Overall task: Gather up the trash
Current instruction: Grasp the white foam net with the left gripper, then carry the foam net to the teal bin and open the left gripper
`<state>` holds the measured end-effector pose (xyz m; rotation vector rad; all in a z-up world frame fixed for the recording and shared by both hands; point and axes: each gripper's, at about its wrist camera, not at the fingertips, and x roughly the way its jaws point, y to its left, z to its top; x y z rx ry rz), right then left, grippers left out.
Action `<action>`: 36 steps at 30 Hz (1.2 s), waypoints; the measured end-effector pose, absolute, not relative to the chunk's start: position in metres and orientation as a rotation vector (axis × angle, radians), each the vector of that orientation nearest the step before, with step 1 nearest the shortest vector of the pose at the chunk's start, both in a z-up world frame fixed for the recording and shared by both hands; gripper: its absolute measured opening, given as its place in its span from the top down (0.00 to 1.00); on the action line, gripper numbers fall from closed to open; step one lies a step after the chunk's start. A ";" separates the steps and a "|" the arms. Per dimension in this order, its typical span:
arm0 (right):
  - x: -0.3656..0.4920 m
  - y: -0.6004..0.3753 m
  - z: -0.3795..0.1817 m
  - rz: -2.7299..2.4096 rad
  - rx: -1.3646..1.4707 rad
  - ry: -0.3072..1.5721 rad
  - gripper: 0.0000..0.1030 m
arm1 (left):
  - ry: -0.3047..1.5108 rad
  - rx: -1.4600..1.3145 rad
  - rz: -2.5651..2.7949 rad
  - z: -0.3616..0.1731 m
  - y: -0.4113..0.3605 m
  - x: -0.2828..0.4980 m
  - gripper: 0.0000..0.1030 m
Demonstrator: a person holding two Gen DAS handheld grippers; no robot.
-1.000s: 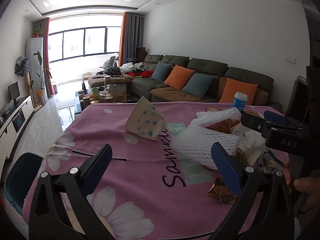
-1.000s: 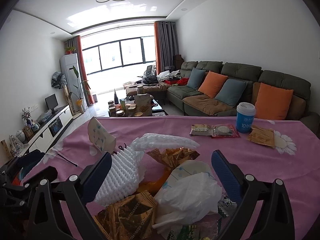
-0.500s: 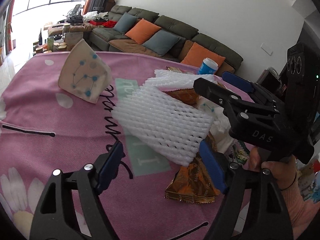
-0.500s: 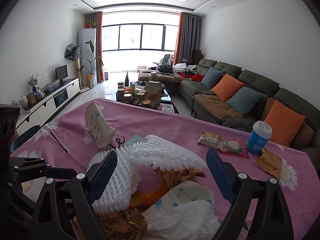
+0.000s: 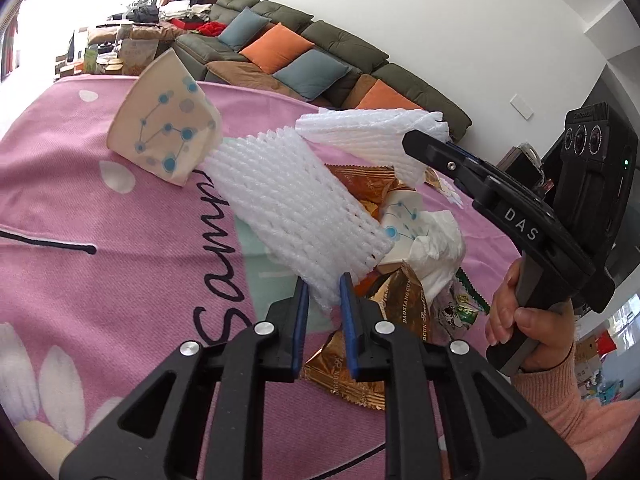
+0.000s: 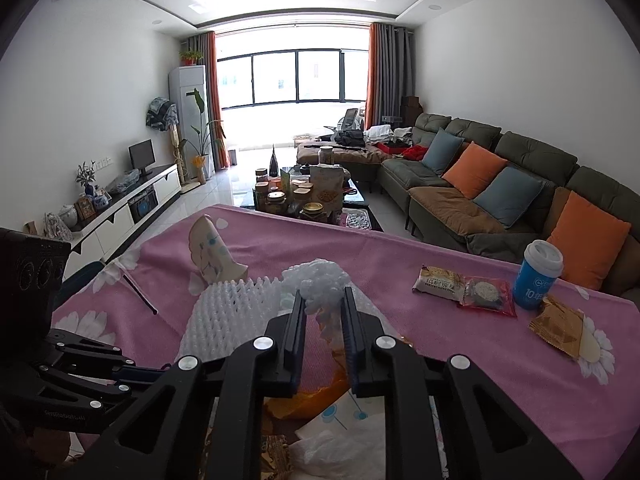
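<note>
Both claws have just been closing, and each now has white foam netting between its pads. A second ago they stood wide open above the trash pile; now the left claw [image 5: 324, 300] is nearly shut, its blue pads pinching the near corner of the long foam net sleeve [image 5: 296, 204], which stretches away across the pink tabletop [image 5: 100, 280] toward the flattened paper cup [image 5: 166, 138] printed with blue dots. The left wrist view has also dipped and swung in closer, so the pile fills more of it than before.

The right claw [image 6: 322, 308] is likewise nearly shut, gripping the bunched end of a second foam net [image 6: 316, 280] (this piece lay loosely spread over the wrappers a moment ago, and now it is gathered into a wad above the pads). In the left wrist view the same claw [image 5: 430, 148] shows from the side, clamped on that net's far end, with a hand [image 5: 520, 320] in a pink sleeve around its handle.

Under and beside the nets lie gold snack wrappers [image 5: 400, 304], a crumpled white tissue [image 5: 436, 248] and another printed paper scrap. Farther right on the tabletop, well apart from the pile, stand a blue lidded cup [image 6: 538, 276], two sealed snack packets [image 6: 464, 286] and a gold sachet [image 6: 556, 324], all where they were.
</note>
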<state>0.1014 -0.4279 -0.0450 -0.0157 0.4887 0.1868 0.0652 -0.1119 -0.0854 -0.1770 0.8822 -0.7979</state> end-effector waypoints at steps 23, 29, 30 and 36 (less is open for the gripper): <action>0.114 -0.219 -0.015 0.808 -0.003 0.479 0.86 | 0.680 -0.167 -0.141 -0.028 0.199 0.019 0.85; 0.134 -0.153 -0.024 0.914 -0.029 0.540 0.86 | 0.763 -0.167 -0.050 -0.041 0.263 0.023 0.85; 0.138 -0.145 -0.028 0.920 -0.034 0.553 0.86 | 0.780 -0.166 -0.040 -0.045 0.269 0.024 0.85; 0.157 -0.096 -0.048 0.949 -0.080 0.632 0.86 | 0.861 -0.170 -0.012 -0.076 0.281 0.035 0.85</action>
